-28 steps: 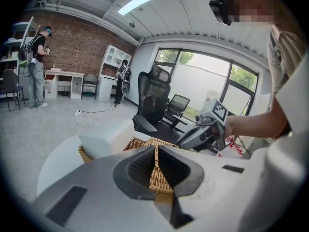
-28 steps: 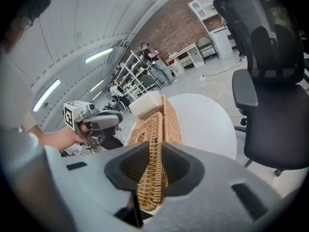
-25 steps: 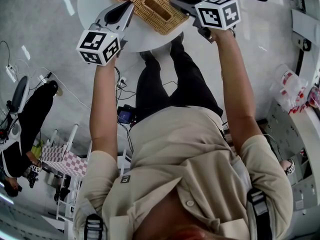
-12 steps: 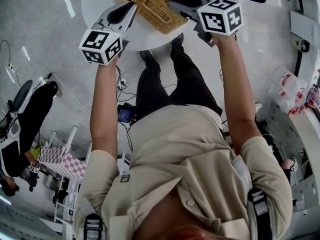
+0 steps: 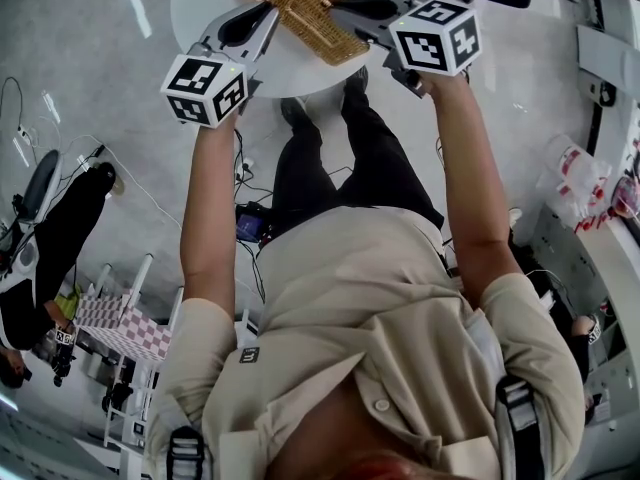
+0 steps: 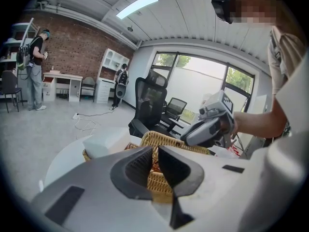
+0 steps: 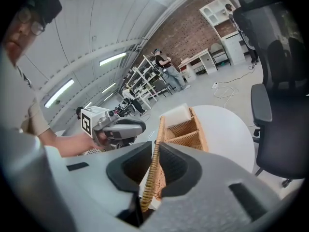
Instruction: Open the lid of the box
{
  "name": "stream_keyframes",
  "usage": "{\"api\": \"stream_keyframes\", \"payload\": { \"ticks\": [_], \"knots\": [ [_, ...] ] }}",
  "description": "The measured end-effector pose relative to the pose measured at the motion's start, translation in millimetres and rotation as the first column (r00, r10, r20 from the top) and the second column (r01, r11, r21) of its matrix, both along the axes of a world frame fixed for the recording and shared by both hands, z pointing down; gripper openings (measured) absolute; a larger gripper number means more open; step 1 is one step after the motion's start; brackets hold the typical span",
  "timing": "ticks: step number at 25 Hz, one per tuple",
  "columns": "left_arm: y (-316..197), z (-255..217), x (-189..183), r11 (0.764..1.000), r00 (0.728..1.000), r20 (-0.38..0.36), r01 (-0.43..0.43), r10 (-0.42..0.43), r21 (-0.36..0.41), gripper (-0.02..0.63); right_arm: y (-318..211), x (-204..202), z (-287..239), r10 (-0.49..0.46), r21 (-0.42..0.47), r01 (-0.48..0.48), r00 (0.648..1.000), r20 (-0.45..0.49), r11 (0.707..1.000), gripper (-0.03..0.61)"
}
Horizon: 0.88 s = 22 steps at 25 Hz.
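This is an open-plan office that doubles as a lab. Beyond the left tool (image 6: 155, 149), a brick wall (image 6: 72, 42) backs white desks (image 6: 60, 76) and a white shelf unit (image 6: 110, 64). A person (image 6: 35, 66) stands there on the bare grey floor (image 6: 29, 129), where a cable (image 6: 87, 122) trails. Straight ahead of that tool, black office chairs (image 6: 149, 103) stand before tall windows (image 6: 193, 83), under strip lights (image 6: 137, 5). Past the right tool (image 7: 157, 146), beyond the round white worktop (image 7: 227, 129), open metal racks (image 7: 145, 79) line the room.
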State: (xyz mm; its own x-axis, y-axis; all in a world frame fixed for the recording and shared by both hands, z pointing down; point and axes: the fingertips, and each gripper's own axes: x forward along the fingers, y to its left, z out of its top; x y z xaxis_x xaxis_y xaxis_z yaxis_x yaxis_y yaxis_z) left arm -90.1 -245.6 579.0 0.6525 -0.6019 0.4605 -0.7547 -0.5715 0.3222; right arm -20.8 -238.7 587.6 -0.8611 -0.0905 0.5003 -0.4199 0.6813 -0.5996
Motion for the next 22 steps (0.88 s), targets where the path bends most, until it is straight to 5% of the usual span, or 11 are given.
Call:
{"api": "stream_keyframes", "payload": {
  "ticks": [16,22],
  "knots": [
    [10.8,-19.0,-0.3,1.000,0.996,-0.085,0.022,-0.021,0.009,0.021,24.7,-22.5,-14.6,-0.063,0.021,0.062,0.998,0.030,0.998,0.044],
    [18.3,-30.8,3.6,0.999,0.985,-0.170,0.042,-0.043,-0.008,0.097,39.8,-29.9,-20.6,-0.088,0.031,0.087,0.996,0.035,0.996,0.044]
  ]
}}
